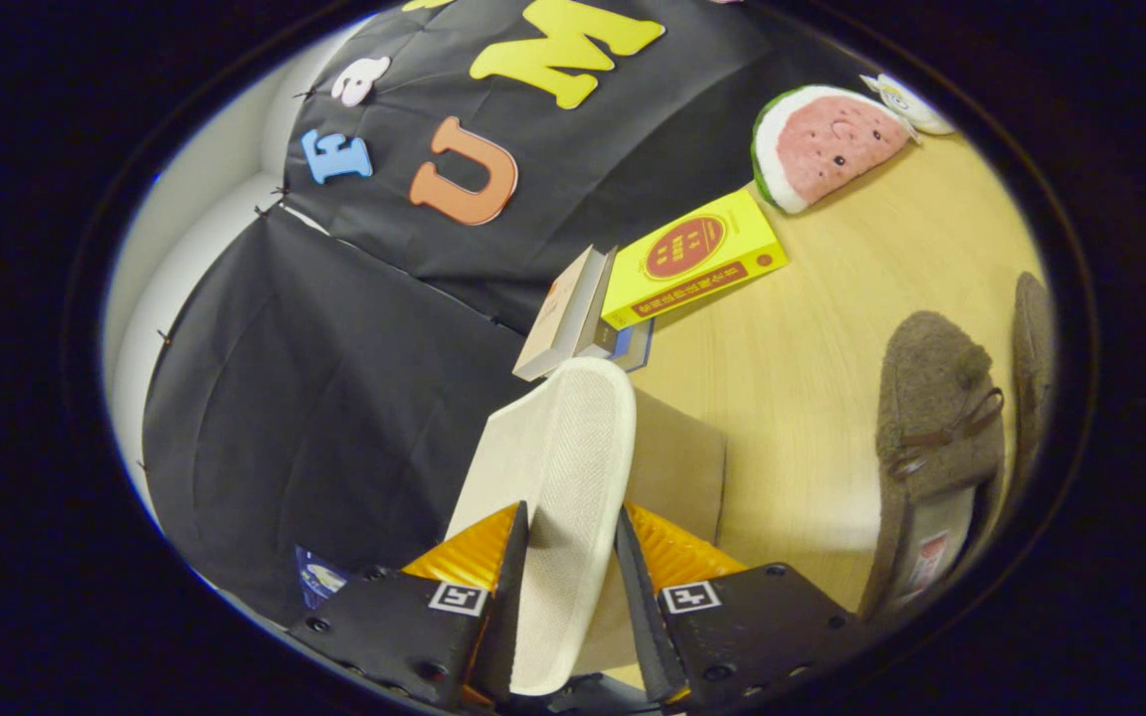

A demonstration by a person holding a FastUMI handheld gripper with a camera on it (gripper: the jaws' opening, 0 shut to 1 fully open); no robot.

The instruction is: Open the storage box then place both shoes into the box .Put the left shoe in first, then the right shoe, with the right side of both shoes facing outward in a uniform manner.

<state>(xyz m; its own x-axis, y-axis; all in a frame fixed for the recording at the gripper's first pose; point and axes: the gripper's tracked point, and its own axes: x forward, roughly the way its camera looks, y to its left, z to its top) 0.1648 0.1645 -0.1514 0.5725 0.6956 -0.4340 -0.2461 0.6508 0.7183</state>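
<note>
**Cream slipper pinched, brown pair on the table**

Gripper view, so here's what's going on. The gripper (pixel 570 557) has both fingers closed in on a cream-white woven fabric slipper (pixel 558 467), one finger pressing each side of it, so it's a proper pinch. The slipper runs forward from between the fingers with its rounded end sticking out ahead of them, and it looks lifted off the pale wooden table (pixel 812 398).

Just ahead of the fingers and partly behind the slipper there's a tan cardboard-looking box shape (pixel 677 462); can't tell if it's open or closed from here.

Off to the right of the fingers a fuzzy brown slipper with a small dark bow (pixel 931 428) lies on the table, and a second fuzzy brown shoe (pixel 1031 368) sits just beside it further right, mostly cut off.

Well beyond the fingers: a yellow book with a red circle on the cover (pixel 697 259) lying flat, a beige book standing on edge (pixel 563 313) right next to it, and a plush watermelon slice toy (pixel 827 144) further back still.
</note>
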